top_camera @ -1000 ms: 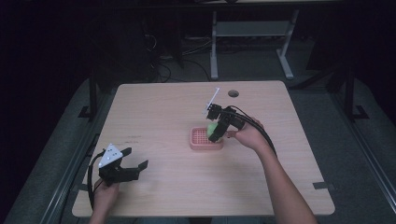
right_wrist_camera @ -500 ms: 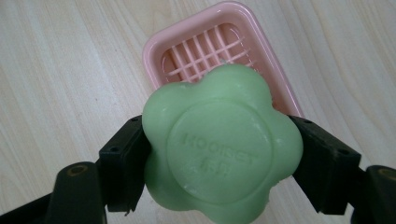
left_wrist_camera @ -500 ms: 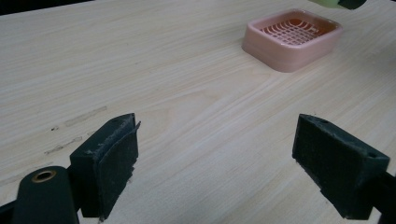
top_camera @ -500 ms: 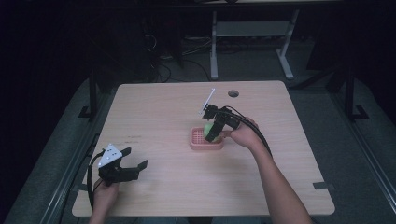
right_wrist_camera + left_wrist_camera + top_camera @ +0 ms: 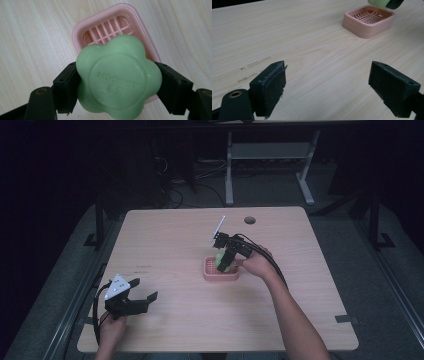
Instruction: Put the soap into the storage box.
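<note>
Desk [image 5: 175,250]: pale wood-grain top filling the middle of the high view, with a round hole [image 5: 250,220] near its far edge, upper centre of the frame.
Right arm: forearm comes in from the bottom right of the high view and reaches to the centre of the desk.
Left hand-held gripper [image 5: 142,299]: lower left of the high view, near the desk's front edge, grey three-cornered plate on top; jaws spread wide with bare desk between them in the left gripper view [image 5: 328,85].
Right hand-held gripper [image 5: 226,264]: centre of the high view, just above the soap dish; its two black jaws pinch the green soap from either side in the right gripper view [image 5: 117,87].
Soap dish [image 5: 212,271]: pink, rectangular with rounded corners and a slatted grid floor, resting on the desk at frame centre; upper right of the left gripper view [image 5: 362,27].
Green soap [image 5: 117,80]: flower-shaped bar with faint raised lettering, unreadable; held over the dish and covering its near part in the right gripper view.
</note>
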`<action>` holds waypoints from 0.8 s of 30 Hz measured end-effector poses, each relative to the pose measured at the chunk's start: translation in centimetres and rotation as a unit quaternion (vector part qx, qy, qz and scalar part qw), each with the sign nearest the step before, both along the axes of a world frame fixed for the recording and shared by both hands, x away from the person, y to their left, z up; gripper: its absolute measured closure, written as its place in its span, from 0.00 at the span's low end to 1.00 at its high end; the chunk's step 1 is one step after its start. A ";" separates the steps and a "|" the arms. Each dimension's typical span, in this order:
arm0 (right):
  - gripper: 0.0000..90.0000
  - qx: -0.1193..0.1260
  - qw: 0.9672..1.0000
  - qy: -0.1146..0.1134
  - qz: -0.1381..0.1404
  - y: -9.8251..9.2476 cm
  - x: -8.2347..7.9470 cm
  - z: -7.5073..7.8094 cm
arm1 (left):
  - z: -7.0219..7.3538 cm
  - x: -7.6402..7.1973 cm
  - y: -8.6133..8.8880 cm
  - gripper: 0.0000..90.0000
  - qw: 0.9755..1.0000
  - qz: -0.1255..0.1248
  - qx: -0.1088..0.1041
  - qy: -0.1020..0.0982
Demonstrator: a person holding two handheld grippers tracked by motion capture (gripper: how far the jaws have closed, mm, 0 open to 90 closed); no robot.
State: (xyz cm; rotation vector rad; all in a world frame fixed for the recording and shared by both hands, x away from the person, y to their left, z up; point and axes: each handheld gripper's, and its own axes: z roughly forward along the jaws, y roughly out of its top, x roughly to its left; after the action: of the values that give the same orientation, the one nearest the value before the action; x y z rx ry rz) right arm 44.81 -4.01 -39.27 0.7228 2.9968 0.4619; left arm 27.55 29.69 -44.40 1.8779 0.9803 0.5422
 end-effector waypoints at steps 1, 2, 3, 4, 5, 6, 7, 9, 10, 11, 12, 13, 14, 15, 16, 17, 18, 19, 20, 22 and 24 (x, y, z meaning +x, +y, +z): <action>0.29 -0.002 1.000 -0.001 0.000 0.1 0.0 -0.1 | 0.0 0.0 0.0 0.16 1.000 -0.001 0.000 0.000; 0.29 -0.004 1.000 -0.002 0.001 0.1 0.1 -0.2 | 0.0 0.0 0.0 0.16 1.000 -0.002 0.000 -0.001; 0.29 -0.005 1.000 -0.002 0.000 0.2 0.1 -0.3 | 0.1 0.0 0.0 0.16 1.000 -0.003 0.001 -0.001; 0.29 -0.006 1.000 -0.001 -0.001 0.2 0.1 -0.3 | 0.1 0.0 0.0 0.16 1.000 -0.004 0.001 -0.001; 0.29 -0.007 1.000 -0.002 -0.004 0.3 0.2 -0.4 | 0.1 0.0 0.0 0.16 1.000 -0.003 0.001 -0.001; 0.29 -0.006 1.000 -0.001 -0.004 0.3 0.2 -0.5 | 0.1 0.0 0.0 0.16 1.000 -0.002 0.000 0.000; 0.29 -0.007 1.000 -0.001 -0.005 0.4 0.3 -0.5 | 0.1 0.0 0.0 0.16 1.000 -0.002 -0.001 0.000; 0.29 -0.010 1.000 -0.001 -0.006 0.5 0.3 -0.7 | 0.1 0.0 0.0 0.16 1.000 -0.003 0.000 -0.001; 0.29 -0.012 1.000 0.000 -0.006 0.6 0.4 -0.9 | 0.1 0.0 0.0 0.16 1.000 -0.004 -0.001 -0.002; 0.29 -0.014 1.000 0.003 -0.006 0.6 0.4 -1.0 | 0.1 0.0 0.0 0.16 1.000 -0.004 -0.001 -0.002; 0.29 -0.016 1.000 0.005 -0.008 0.7 0.5 -1.1 | 0.1 0.0 -0.1 0.16 1.000 -0.004 -0.001 -0.002; 0.29 -0.020 1.000 0.004 -0.010 0.8 0.5 -1.2 | 0.1 0.0 -0.1 0.16 1.000 -0.005 0.000 -0.002; 0.29 -0.019 1.000 0.004 -0.009 0.8 0.5 -1.3 | 0.1 0.0 -0.1 0.16 1.000 -0.005 -0.001 -0.002; 0.29 -0.019 1.000 0.006 -0.011 0.9 0.6 -1.4 | 0.1 0.0 -0.1 0.16 1.000 -0.005 -0.001 -0.002; 0.29 -0.019 1.000 0.007 -0.012 0.9 0.6 -1.4 | 0.1 0.0 -0.1 0.16 1.000 -0.005 -0.001 -0.002; 0.29 -0.020 1.000 0.007 -0.013 1.0 0.6 -1.5 | 0.1 0.0 0.0 0.16 1.000 -0.005 -0.001 -0.002; 0.29 -0.020 1.000 0.005 -0.011 1.0 0.7 -1.6 | 0.1 0.0 0.0 0.16 1.000 -0.004 -0.002 -0.003; 0.29 -0.020 1.000 0.007 -0.010 1.1 0.7 -1.6 | 0.2 0.0 0.0 0.16 1.000 -0.004 -0.002 -0.003; 0.29 -0.022 1.000 0.006 -0.010 1.1 0.7 -1.7 | 0.1 0.0 0.0 0.16 1.000 -0.003 -0.003 -0.003; 0.29 -0.024 1.000 0.006 -0.012 1.2 0.8 -1.8 | 0.2 0.0 0.0 0.16 1.000 -0.002 -0.004 -0.003; 0.29 -0.023 1.000 0.006 -0.014 1.2 0.9 -1.9 | 0.2 0.0 0.0 0.16 1.000 -0.003 -0.003 -0.004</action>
State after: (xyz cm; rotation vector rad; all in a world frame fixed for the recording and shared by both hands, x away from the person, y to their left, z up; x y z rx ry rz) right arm 45.68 -2.85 -41.14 0.7675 2.9937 0.3887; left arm 27.55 29.72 -44.20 1.8708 0.9706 0.5417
